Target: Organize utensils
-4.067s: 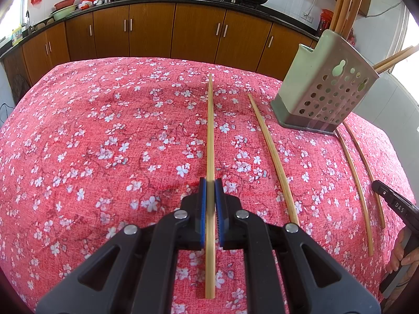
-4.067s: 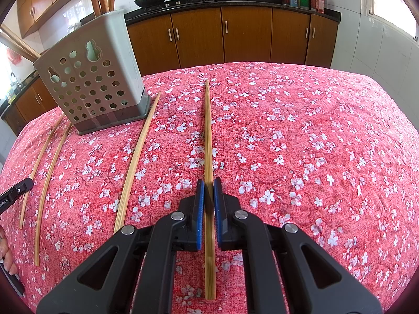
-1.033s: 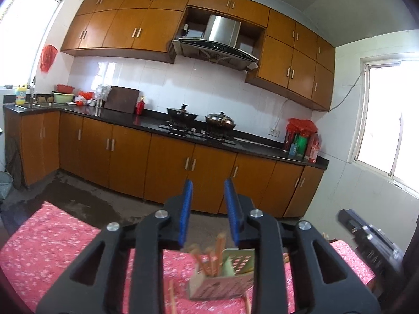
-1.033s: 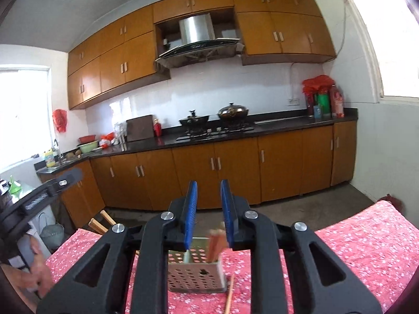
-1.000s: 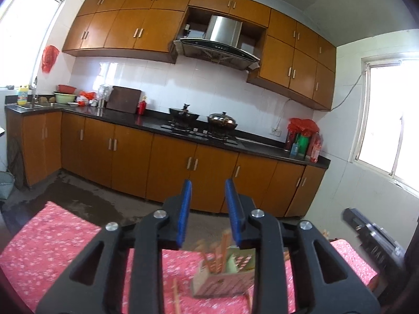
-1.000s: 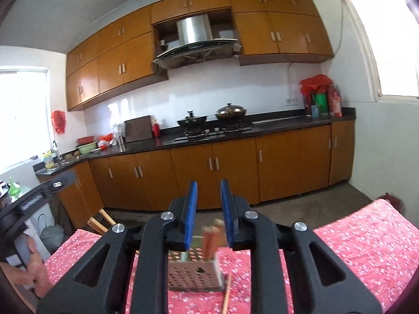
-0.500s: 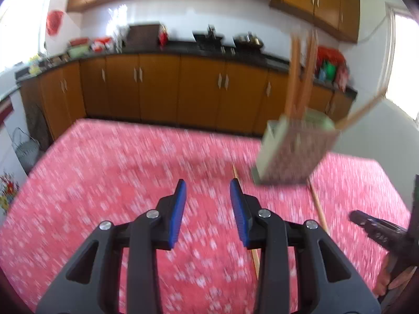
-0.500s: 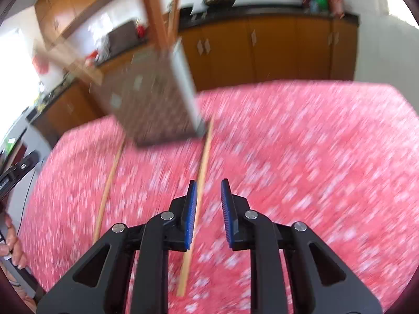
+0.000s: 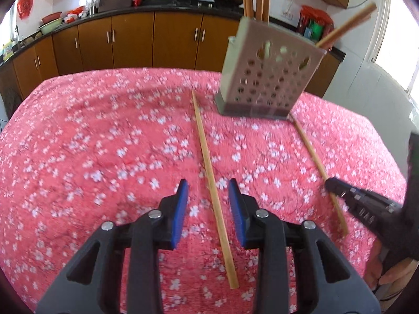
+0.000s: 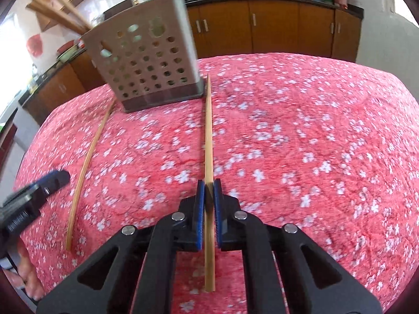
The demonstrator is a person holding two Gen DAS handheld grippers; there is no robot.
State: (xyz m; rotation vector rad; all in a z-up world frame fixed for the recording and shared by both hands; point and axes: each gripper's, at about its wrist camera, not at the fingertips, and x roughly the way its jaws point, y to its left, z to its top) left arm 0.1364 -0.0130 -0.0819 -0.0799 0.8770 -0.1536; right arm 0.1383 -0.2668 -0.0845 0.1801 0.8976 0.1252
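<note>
Your right gripper [image 10: 208,187] is clamped on one chopstick [image 10: 208,130] lying on the floral tablecloth [image 10: 314,144] beside the holder [image 10: 146,62]. Your left gripper [image 9: 208,191] is closing around another chopstick [image 9: 207,157], pads not touching.

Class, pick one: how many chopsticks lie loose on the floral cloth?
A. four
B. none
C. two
C: one chopstick lies between the left gripper's blue pads, another chopstick lies to its right; the rest stand in the perforated holder.
</note>
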